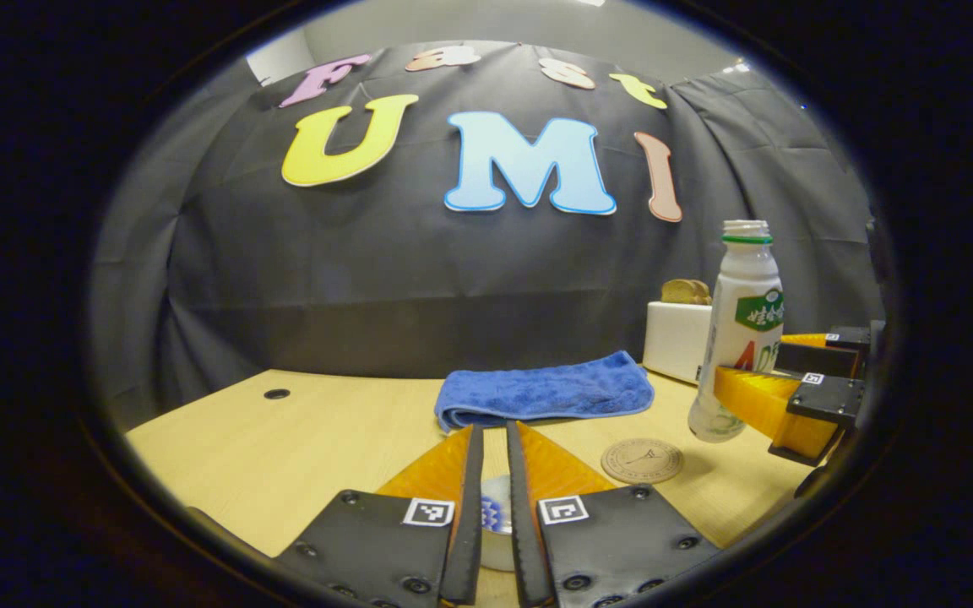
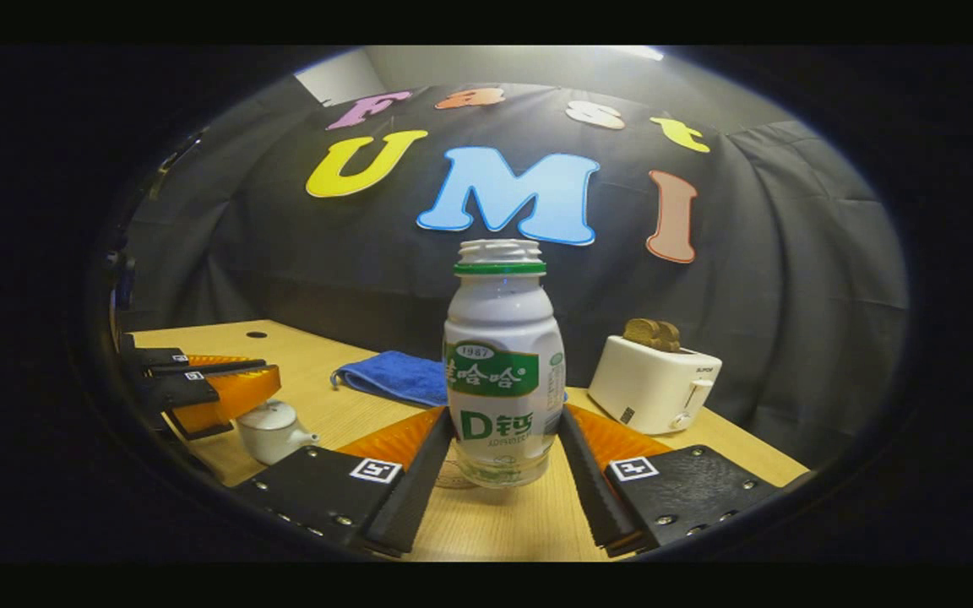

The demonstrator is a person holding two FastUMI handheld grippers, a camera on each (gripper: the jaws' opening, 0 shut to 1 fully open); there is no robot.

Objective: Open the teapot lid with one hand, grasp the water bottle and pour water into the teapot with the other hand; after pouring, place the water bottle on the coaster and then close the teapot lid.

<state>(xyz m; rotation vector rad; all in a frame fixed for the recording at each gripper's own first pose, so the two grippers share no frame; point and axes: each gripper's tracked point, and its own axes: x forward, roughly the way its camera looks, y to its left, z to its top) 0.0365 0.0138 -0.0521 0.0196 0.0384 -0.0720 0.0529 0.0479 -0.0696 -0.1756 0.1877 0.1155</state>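
Clamped on the water bottle [image 2: 503, 371], my right gripper [image 2: 503, 460] holds it upright and uncapped, lifted just above the coaster [image 1: 642, 460]. Left of that coaster, my left gripper [image 1: 495, 498] has its fingers nearly together over the teapot [image 2: 274, 431], lid on; whether they pinch the knob I cannot tell. Behind the coaster lies a blue towel [image 1: 546, 390], with a white toaster [image 2: 654, 384] to its right.
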